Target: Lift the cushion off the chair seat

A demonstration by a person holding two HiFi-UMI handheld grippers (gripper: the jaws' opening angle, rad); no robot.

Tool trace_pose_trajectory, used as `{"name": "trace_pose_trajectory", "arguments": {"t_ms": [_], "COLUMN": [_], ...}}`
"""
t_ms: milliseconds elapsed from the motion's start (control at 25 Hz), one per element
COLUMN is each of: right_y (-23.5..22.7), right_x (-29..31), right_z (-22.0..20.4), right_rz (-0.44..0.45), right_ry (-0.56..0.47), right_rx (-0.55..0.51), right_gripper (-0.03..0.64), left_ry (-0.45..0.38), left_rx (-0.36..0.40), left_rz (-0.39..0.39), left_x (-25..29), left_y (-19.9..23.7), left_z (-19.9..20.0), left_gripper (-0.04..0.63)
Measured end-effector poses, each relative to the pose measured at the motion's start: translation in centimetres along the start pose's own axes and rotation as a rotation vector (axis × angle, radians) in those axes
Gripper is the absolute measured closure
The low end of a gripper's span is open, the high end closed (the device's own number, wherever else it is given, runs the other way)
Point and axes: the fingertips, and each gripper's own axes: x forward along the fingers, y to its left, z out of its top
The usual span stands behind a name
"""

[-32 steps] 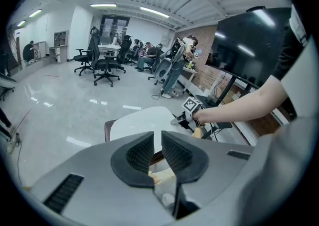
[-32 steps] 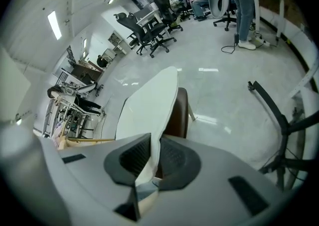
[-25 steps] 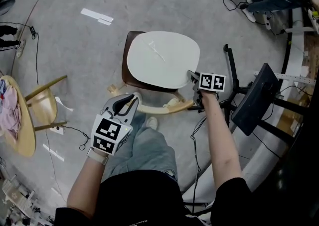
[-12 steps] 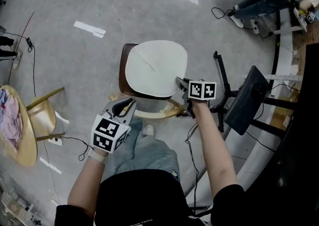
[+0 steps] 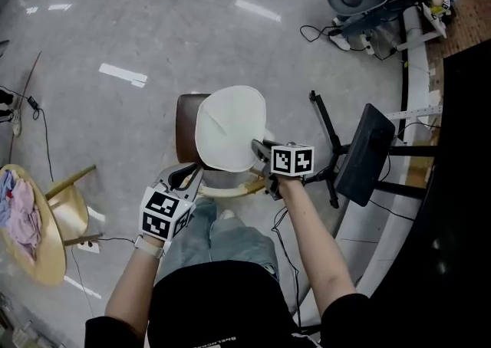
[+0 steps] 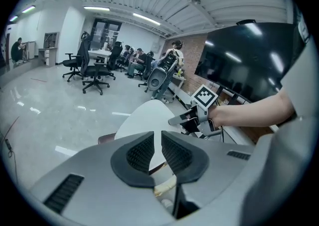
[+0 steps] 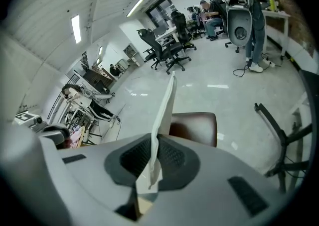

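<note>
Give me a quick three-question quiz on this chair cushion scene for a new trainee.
1. True or false: the right gripper is clamped on the edge of the white cushion.
2. The cushion is: A) flat on the seat, B) raised at an angle over the brown chair seat, C) lying on the floor.
3. What does the left gripper hold?

Key: 1 true; 2 B; 3 nothing, its jaws stand narrowly apart and empty.

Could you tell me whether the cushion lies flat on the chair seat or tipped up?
Tipped up: the cushion stands edge-on in the shut right gripper, baring the chair seat.
</note>
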Motion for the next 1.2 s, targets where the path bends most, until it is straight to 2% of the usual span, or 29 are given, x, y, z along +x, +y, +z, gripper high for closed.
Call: {"name": "trace_pose_trajectory", "arguments": {"t_ms": [360, 560, 920, 1200], "right_y": [1.7, 1.8, 5.3, 7.0], "right_x": [-4.0, -7.5, -11.3, -15.0], "right_z": [1.6, 2.8, 3.8, 5.7], "right_rz": [-0.037, -0.034, -0.026, -0.006], "right_ry": [-0.078, -0.143, -0.221, -0.286], "right_rx": [0.007, 0.025, 0.032, -0.004], "right_gripper": [0.583, 0.583, 0.584, 0.583], "left_ry": [0.003, 0.006, -0.044, -0.100], "left_rx": [0.083, 0.127, 0.119, 0.128], "left_rz": [-0.047, -0.058, -0.093, -0.107], "left_x": [0.0, 1.0, 0.9, 0.8], "left_y": [-0.7, -2.6, -4.4, -6.2], "left_z": [2.7, 4.3, 7.3, 10.4], "left_gripper": [0.557, 0.557, 0.557, 0.558]}}
